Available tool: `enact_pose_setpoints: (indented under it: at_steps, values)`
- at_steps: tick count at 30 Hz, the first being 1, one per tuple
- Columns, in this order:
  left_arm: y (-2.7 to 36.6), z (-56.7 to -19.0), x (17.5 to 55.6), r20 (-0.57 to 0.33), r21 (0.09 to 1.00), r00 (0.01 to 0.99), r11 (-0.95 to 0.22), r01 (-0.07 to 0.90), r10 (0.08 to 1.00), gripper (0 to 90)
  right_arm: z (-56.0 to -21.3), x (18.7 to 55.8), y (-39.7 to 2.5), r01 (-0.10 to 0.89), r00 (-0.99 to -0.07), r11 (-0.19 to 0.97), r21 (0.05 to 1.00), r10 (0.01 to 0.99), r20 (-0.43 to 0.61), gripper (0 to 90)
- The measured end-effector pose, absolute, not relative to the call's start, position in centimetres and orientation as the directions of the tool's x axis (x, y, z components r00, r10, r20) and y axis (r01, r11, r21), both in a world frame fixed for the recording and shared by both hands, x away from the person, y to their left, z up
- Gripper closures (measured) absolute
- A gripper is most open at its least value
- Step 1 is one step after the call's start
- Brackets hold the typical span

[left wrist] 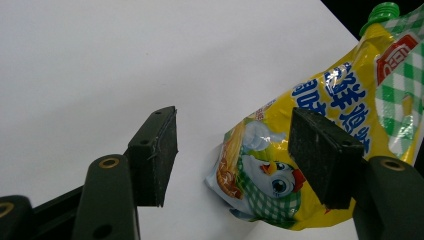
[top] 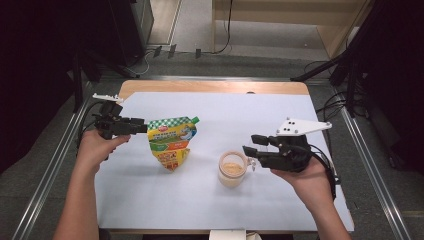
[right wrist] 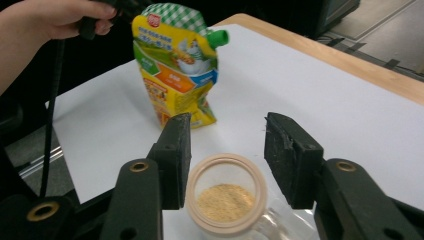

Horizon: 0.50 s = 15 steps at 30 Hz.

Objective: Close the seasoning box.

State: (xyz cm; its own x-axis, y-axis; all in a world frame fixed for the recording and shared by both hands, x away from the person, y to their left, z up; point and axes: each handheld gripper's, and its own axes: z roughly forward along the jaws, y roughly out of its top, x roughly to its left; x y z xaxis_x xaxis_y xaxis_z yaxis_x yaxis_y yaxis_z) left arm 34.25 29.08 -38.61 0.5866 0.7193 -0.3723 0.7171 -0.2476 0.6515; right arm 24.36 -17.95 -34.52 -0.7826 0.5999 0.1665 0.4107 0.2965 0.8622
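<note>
Right gripper (top: 251, 142): held in right hand (top: 305, 177) near table's front right, jaws spread wide, nothing between pads, poised just above and beside glass jar (top: 231, 169). Jar: upright on white sheet (top: 280, 107), lidless, handle toward right gripper, shallow layer of tan powder (right wrist: 225, 201) at bottom. Seasoning pouch (top: 171, 141): farther left, standing upright, yellow-green print, green screw cap (right wrist: 218, 37) on. Left gripper (top: 145, 128): jaws parted wide at pouch's upper edge, gripping nothing.
</note>
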Motion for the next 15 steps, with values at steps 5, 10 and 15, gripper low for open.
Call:
enact_pose_setpoints:
  at_steps: [5,10,15]
  values:
    - [28.9,-38.6,34.2,-0.369,0.653,0.590,-0.252,0.715,0.718,37.6,-34.5,24.9,-19.7,0.424,-0.746,0.263,0.867,0.645,0.169,58.2]
    - [28.8,-38.7,34.2,-0.368,0.651,0.595,-0.259,0.714,0.715,37.6,-34.9,25.5,-21.0,0.437,-0.709,0.243,0.866,0.686,0.165,61.8]
    - [28.9,-38.7,34.3,-0.368,0.652,0.595,-0.258,0.713,0.714,37.5,-35.5,25.9,-22.1,0.451,-0.681,0.233,0.861,0.713,0.164,67.4]
